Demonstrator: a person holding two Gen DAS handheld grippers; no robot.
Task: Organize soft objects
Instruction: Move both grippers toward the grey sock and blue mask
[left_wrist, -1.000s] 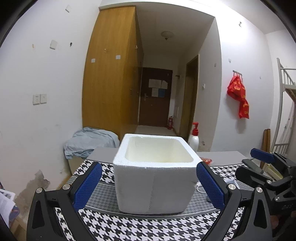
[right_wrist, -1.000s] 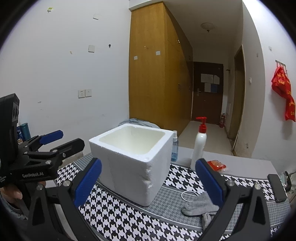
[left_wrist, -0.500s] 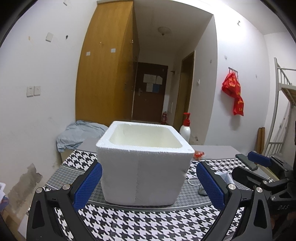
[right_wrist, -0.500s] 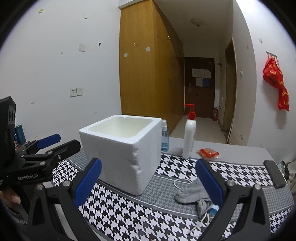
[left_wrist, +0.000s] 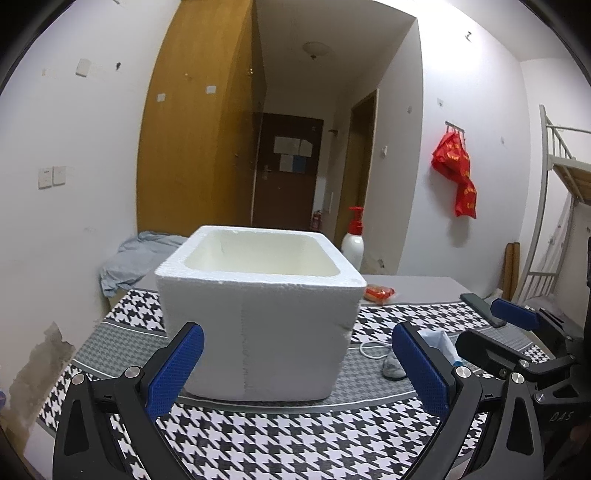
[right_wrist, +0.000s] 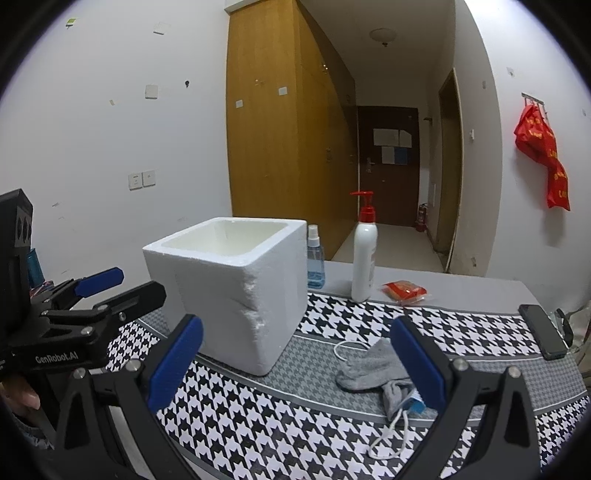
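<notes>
White plaster walls and a tall wooden wardrobe (right_wrist: 284, 129) are closing in the room behind my table (right_wrist: 461, 291), which is wearing a black-and-white houndstooth cloth (right_wrist: 295, 424) with grey woven bands. I am looking at a white foam box (left_wrist: 258, 317), roughly cubic, thick-walled and grainy, sitting upright on the cloth with its top open; its near corner in the right wrist view is looking crumbled.

I am holding the left gripper (left_wrist: 295, 369) level in front of the box, its jaws standing wide with ribbed blue pads (left_wrist: 177, 369) and nothing between them. The right gripper (right_wrist: 295, 369) is hanging just to the right of the box, jaws equally wide and gripping nothing.

Right of the box, a limp grey knitted sock (right_wrist: 373, 365) is lying crumpled on the cloth, apart from the box. A face mask (right_wrist: 410, 400) with white elastic loops is lying against it, mostly tucked behind my right pad.

Behind, a smooth white pump bottle (right_wrist: 364, 258) with a red head is standing upright, with a small clear blue spray bottle (right_wrist: 315, 264) just behind the box. A crinkly red packet (right_wrist: 406, 290) is lying on the bare grey part, and a dark flat phone (right_wrist: 543, 330) is resting near the right edge.
</notes>
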